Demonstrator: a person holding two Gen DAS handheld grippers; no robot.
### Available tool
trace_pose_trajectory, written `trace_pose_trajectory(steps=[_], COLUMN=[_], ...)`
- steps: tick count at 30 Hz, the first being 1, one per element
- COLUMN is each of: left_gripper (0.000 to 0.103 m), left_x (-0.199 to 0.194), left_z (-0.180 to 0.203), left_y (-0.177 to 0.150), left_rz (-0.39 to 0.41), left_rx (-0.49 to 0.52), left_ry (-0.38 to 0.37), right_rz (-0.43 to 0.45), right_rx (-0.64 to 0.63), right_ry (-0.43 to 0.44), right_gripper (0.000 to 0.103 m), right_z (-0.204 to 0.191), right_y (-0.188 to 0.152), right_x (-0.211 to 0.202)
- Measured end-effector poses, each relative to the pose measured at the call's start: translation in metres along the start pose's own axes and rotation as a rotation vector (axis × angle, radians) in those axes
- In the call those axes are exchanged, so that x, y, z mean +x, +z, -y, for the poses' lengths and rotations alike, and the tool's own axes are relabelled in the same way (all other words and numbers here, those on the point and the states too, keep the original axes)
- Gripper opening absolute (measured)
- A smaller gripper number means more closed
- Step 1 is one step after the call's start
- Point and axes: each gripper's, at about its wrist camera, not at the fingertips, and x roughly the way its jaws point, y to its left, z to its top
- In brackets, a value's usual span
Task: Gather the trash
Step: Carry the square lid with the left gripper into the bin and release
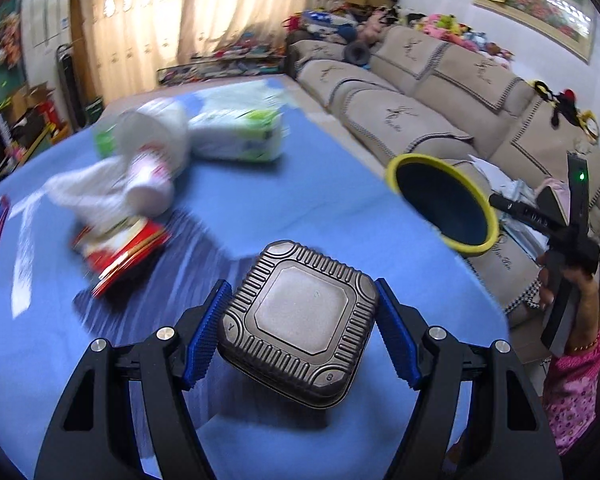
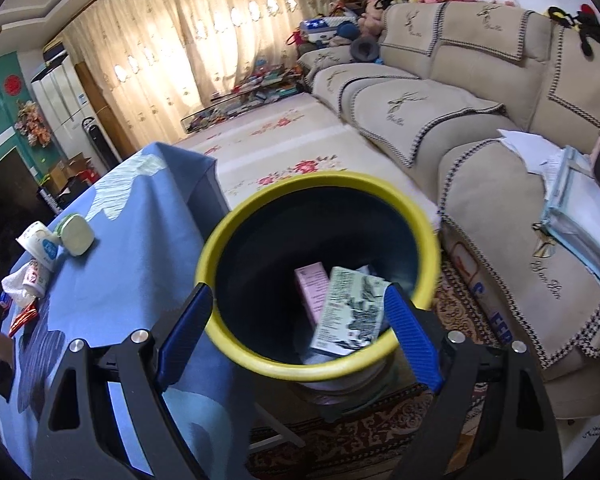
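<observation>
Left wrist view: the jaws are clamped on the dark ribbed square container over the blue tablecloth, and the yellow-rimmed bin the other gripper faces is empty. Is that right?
Not quite. The bin is not empty: the right wrist view shows a pale printed box and a pink box inside it. The rest holds: the left gripper clamps the dark ribbed container above the blue tablecloth.

— Where does your left wrist view look from?
— Low over the blue table [image 1: 300, 184], facing the sofa [image 1: 452, 92] at upper right.
— And your right?
— Close above the yellow-rimmed bin [image 2: 260, 356], mid-frame. Both share the bin [image 1: 480, 242], table [image 2: 112, 288], sofa [image 2: 480, 80] and curtains [image 2: 172, 52].
</observation>
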Motion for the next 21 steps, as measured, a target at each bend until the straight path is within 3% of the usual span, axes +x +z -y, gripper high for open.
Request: trace_pose_trajectory(steps=[10, 17, 21], left_gripper=[0.071, 0.071, 0.071], left_x=[0.049, 0.115, 0.151], left_z=[0.082, 0.141, 0.166], left_y=[0.065, 0.109, 0.13], left_rz=[-0.009, -0.067, -0.093], left_rx=[0.147, 0.195, 0.217], left_ry=[-0.106, -0.186, -0.195], right_rz=[0.016, -0.008, -0.016], right_rx=[0.041, 0.054, 0.051], right_ry=[-0.069, -0.115, -0.129], right_gripper=[0.084, 0.085, 0.085], right_z=[0.043, 0.071, 0.079], right_y=[0.003, 0.007, 0.01], right_x=[-0.005, 0.001, 0.003])
